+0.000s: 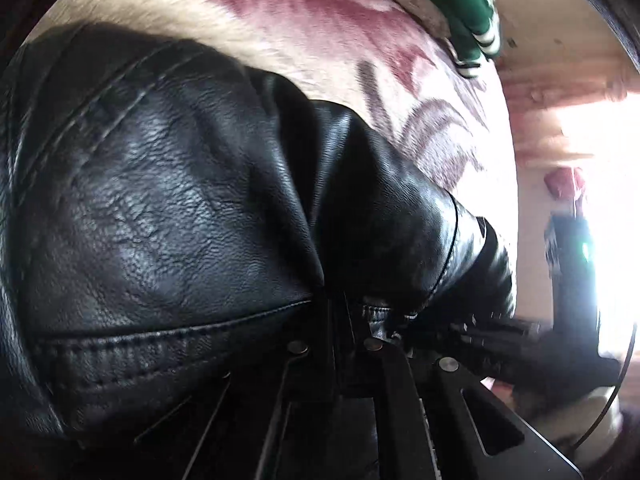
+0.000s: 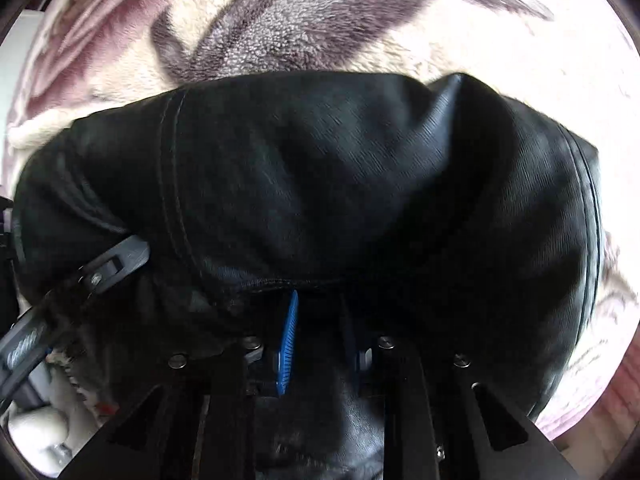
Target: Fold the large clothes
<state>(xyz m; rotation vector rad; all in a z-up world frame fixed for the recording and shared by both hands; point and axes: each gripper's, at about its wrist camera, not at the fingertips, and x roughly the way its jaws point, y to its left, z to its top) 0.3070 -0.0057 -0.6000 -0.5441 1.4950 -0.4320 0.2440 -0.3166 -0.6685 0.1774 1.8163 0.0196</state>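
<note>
Close up, no legible writing or label on anything. Black leather jacket [image 1: 168, 184] lies bunched on a cream-and-mauve plush blanket [image 1: 304, 40]; its long axis cannot be told. Left tongs [image 1: 352, 312] are pinched together on a seamed jacket edge. Right tongs [image 2: 316, 300] grip a jacket hem, blue pad [image 2: 289, 340] showing.
</note>
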